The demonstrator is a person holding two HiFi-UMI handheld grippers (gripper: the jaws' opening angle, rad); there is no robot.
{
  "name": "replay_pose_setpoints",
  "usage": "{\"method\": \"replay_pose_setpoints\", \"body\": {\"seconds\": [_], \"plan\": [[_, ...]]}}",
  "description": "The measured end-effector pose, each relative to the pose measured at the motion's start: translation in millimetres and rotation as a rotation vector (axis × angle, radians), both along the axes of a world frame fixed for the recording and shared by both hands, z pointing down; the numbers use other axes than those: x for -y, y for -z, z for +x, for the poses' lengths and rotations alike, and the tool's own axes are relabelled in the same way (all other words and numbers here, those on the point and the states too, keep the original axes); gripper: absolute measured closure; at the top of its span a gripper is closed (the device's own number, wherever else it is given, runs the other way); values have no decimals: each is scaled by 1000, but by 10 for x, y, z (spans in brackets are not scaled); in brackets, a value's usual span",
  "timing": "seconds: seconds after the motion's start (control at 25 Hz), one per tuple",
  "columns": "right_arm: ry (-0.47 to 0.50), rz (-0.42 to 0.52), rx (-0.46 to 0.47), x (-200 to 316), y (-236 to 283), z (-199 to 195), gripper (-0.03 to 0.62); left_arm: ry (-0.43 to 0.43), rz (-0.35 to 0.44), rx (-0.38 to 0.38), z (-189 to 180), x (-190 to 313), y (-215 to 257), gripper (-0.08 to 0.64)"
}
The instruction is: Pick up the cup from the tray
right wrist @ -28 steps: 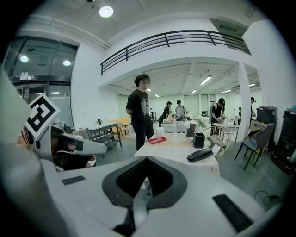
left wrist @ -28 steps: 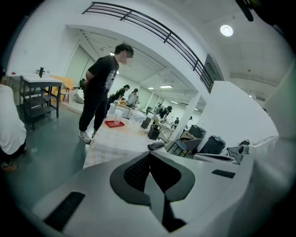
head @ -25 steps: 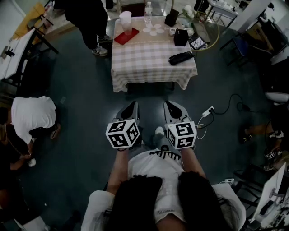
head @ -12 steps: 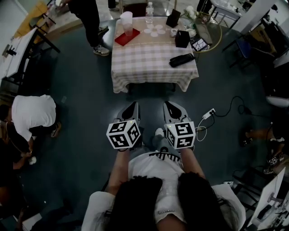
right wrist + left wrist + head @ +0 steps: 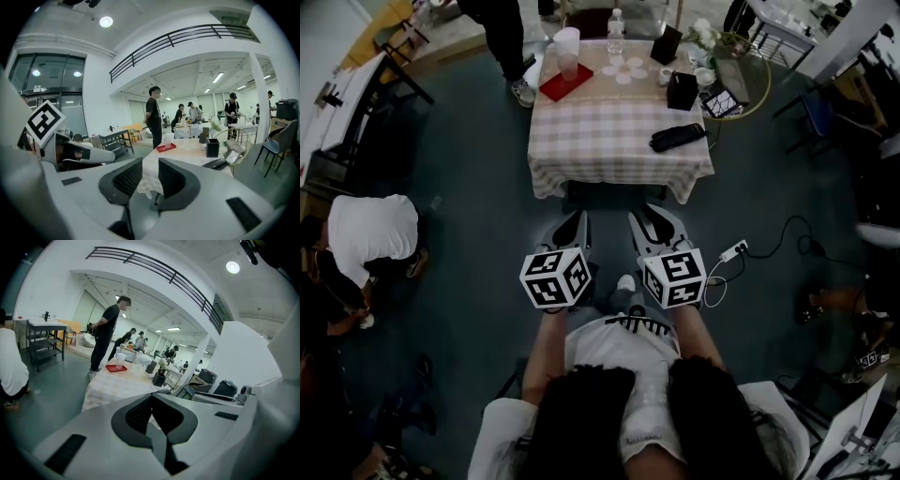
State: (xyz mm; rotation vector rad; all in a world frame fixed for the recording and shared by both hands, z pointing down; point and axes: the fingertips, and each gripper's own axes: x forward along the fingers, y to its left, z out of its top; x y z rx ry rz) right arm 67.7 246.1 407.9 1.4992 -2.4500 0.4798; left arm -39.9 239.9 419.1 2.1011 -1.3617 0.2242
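Observation:
A clear cup [image 5: 567, 52] stands on a red tray [image 5: 565, 82] at the far left corner of the checked-cloth table [image 5: 619, 141]. Both grippers hang over the floor in front of the table, well short of it. My left gripper [image 5: 574, 227] is shut, its pads meeting with nothing between them [image 5: 151, 397]. My right gripper [image 5: 643, 221] has its jaws opening, a narrow empty gap showing between its pads [image 5: 150, 165]. The left gripper view shows the cup [image 5: 120, 360] and tray [image 5: 116, 368] far ahead; the right gripper view shows the cup [image 5: 168, 140] on the tray [image 5: 166, 147].
On the table lie a black pouch [image 5: 678, 137], a black box [image 5: 682, 91], white coasters [image 5: 623, 67] and a bottle [image 5: 616, 23]. A person stands by the tray corner [image 5: 502, 28]. Another crouches at left [image 5: 370, 239]. A power strip and cable [image 5: 736, 251] lie on the floor at right.
The right gripper's jaws have parted a little. The table has shifted slightly in the head view, and the standing person has stepped along the far left corner.

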Motion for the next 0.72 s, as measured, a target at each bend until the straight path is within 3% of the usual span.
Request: {"method": "replay_pose_setpoints", "body": {"seconds": [0.4, 0.72], "plan": [[73, 50, 19, 362, 77, 267, 388, 67, 19, 32, 285, 210, 4, 551], [98, 66, 8, 633, 94, 274, 356, 78, 36, 38, 300, 481, 44, 551]]}}
